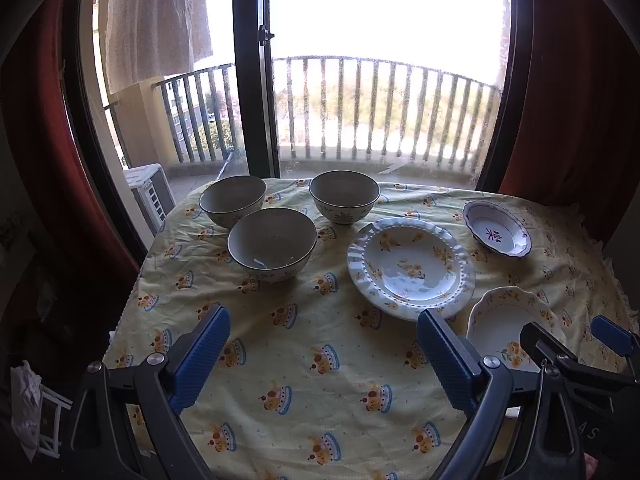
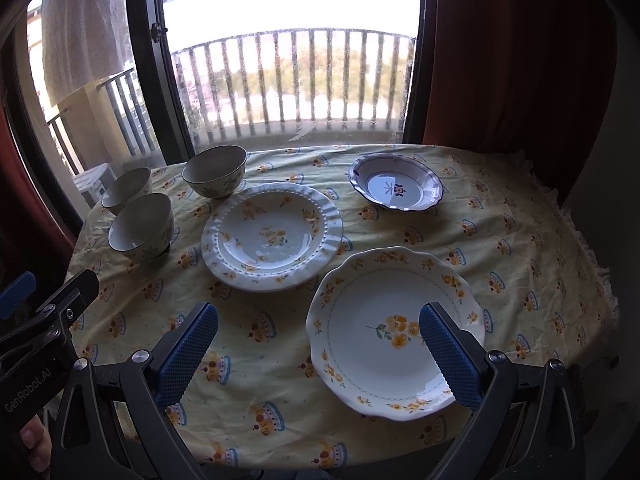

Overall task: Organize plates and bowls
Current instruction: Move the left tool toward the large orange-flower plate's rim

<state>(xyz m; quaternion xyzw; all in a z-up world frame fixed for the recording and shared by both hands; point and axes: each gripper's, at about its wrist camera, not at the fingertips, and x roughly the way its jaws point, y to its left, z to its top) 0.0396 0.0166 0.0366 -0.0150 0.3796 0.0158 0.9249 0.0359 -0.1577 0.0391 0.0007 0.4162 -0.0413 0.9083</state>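
On the desk (image 2: 520, 248), the beaded plate (image 2: 272, 236) sits mid-cloth, with three bowls (image 2: 141, 226) to its left, a blue-rimmed dish (image 2: 396, 188) beyond it to the right, and a scalloped plate (image 2: 384, 332) just nearer. Both the left gripper (image 1: 324, 356) and right gripper (image 2: 318, 354) hover with fingers spread wide, holding nothing. The right one's right finger (image 2: 450, 354) overlaps the scalloped plate in view.

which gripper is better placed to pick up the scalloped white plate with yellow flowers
Right. The right gripper is open, directly before the scalloped white plate with yellow flowers; the left gripper, also open, faces bare yellow tablecloth.
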